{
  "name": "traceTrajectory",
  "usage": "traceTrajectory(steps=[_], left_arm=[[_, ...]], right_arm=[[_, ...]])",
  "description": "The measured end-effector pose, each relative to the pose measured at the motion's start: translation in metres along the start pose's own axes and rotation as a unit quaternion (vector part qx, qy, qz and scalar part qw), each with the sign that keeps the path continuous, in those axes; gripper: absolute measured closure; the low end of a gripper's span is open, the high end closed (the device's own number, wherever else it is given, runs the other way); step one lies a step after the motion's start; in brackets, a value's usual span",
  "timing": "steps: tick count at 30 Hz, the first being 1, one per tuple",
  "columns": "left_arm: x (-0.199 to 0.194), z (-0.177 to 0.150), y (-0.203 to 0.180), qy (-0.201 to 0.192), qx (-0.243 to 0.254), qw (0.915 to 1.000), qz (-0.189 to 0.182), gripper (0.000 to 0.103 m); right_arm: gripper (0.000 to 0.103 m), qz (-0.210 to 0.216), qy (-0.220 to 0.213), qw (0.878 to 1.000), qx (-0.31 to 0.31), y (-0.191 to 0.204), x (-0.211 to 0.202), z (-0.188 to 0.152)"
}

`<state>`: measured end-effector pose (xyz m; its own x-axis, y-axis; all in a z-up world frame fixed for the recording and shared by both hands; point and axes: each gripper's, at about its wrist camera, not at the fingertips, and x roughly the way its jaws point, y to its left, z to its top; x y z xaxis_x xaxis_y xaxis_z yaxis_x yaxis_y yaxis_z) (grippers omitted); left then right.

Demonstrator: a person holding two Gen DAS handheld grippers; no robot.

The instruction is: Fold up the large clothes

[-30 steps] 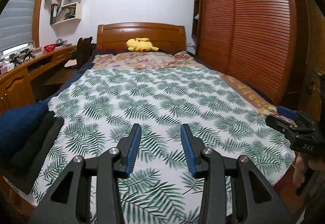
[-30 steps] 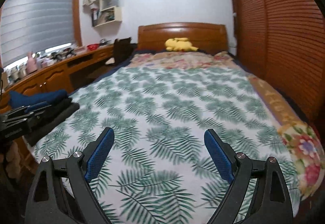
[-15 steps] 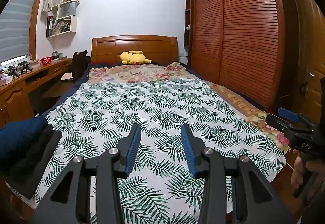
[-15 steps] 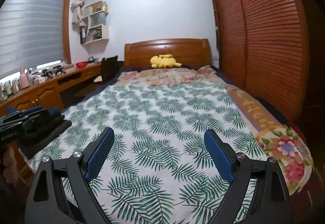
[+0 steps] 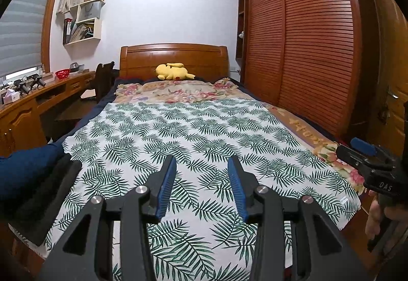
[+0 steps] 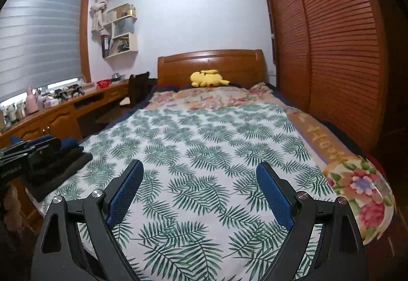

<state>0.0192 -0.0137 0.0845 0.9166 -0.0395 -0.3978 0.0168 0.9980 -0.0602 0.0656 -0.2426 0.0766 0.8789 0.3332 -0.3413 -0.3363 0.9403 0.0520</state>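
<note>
Across the middle of both views we see the leaf-print sheet spread flat over the bed, smooth and unfolded, its white ground covered in green fronds. Its near edge runs along the bottom of the frame under our grippers, and its right corner lies at the lower right of the left view. Along the right side a strip of flowered bedding shows beyond its edge, close to the slatted wardrobe doors. At the lower left, a stack of dark folded clothes lies on the sheet's left edge. A wooden desk lines the left wall, and a yellow plush toy lies by the headboard at upper centre.

Our left gripper hovers above the near sheet, fingers moderately apart, holding nothing. Our right gripper hangs likewise, spread wide and empty.
</note>
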Motion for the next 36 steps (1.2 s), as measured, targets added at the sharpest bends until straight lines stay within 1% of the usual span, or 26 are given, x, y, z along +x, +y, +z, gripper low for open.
traceTrajectory(steps=[9, 36], left_arm=[[0.0, -0.0038, 0.0016, 0.001, -0.004, 1.0, 0.007, 0.061], [-0.0033, -0.0029, 0.0022, -0.004, 0.0, 0.9999, 0.01, 0.059]], right_arm=[[0.011, 0.002, 0.002, 1.0, -0.002, 0.0027, -0.0014, -0.001], [0.012, 0.003, 0.002, 1.0, -0.001, 0.003, -0.0015, -0.0015]])
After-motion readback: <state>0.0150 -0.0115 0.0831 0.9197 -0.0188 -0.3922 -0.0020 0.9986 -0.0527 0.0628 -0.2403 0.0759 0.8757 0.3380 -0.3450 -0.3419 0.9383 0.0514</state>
